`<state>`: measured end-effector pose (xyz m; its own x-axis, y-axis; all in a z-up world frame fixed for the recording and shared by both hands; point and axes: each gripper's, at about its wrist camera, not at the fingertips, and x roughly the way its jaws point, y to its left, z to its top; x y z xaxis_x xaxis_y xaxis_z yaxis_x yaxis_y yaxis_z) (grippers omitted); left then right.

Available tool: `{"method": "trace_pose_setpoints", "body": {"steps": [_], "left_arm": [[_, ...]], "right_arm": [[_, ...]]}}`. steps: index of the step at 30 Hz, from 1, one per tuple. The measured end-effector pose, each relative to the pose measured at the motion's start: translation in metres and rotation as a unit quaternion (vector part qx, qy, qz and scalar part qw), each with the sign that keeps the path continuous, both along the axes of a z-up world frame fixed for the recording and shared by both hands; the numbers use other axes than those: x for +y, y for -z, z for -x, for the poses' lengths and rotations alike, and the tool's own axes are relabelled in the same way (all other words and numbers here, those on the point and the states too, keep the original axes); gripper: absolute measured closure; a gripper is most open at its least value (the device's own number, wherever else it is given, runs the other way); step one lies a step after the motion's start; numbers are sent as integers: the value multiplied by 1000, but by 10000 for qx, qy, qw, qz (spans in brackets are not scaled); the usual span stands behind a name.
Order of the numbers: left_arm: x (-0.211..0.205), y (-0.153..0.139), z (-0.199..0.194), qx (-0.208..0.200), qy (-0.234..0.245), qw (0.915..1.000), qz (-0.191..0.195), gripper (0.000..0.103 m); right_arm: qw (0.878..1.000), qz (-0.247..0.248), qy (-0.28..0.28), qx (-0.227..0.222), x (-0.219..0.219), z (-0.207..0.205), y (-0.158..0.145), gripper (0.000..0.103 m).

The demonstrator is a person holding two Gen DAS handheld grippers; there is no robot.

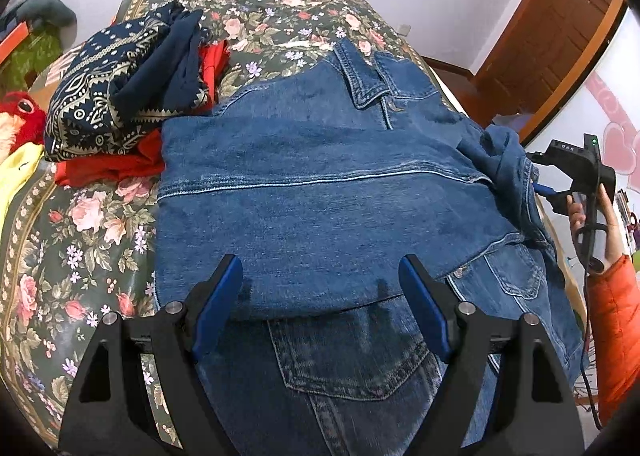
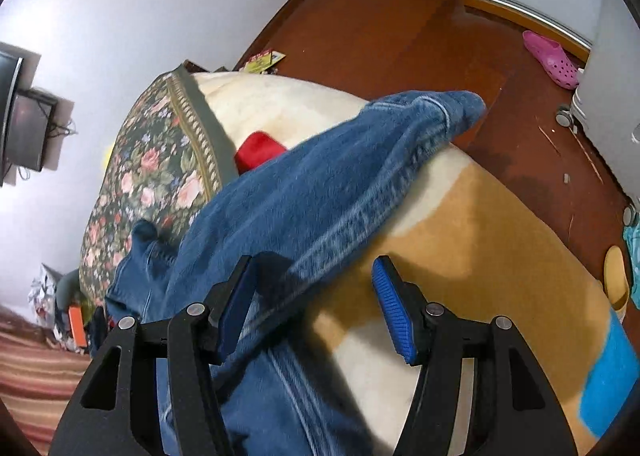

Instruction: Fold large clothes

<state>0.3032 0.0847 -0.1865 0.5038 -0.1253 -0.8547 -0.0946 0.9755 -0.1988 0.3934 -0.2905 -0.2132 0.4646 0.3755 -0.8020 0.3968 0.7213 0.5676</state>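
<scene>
A blue denim jacket (image 1: 320,192) lies spread on the floral bedcover (image 1: 80,240), collar at the far end, one side folded over its front. My left gripper (image 1: 320,276) is open and empty, hovering over the jacket's near hem. The right gripper shows in the left wrist view (image 1: 540,186) at the jacket's bunched right sleeve (image 1: 508,164). In the right wrist view my right gripper (image 2: 314,276) is open, with the denim sleeve (image 2: 340,184) stretching away between and past its fingers, over the bed's edge.
A pile of clothes lies at the bed's far left: navy patterned fabric (image 1: 112,88) on red cloth (image 1: 112,168). A red plush toy (image 1: 20,112) sits at the left edge. Beige blanket (image 2: 460,224) covers the bed's right side. Wooden floor (image 2: 400,24) and a pink shoe (image 2: 552,58) lie beyond.
</scene>
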Motion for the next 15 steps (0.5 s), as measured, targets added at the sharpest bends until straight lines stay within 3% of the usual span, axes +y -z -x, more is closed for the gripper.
{"method": "trace_pose_setpoints", "body": {"steps": [3, 4, 7, 10, 15], "left_arm": [[2, 4, -2, 45, -43, 10000, 16, 23], [3, 5, -2, 56, -53, 10000, 25, 23], [4, 6, -1, 77, -84, 9999, 54, 23], [6, 5, 0, 57, -102, 9999, 88, 23], [10, -2, 4, -26, -133, 9998, 156, 23]], "right_arm": [[9998, 131, 144, -100, -2, -6, 1, 47], [9995, 178, 238, -105, -2, -8, 2, 52], [9987, 382, 331, -104, -3, -13, 1, 84], [9981, 501, 313, -183, -3, -13, -5, 92], [9939, 834, 145, -711, 8, -4, -47, 95]]}}
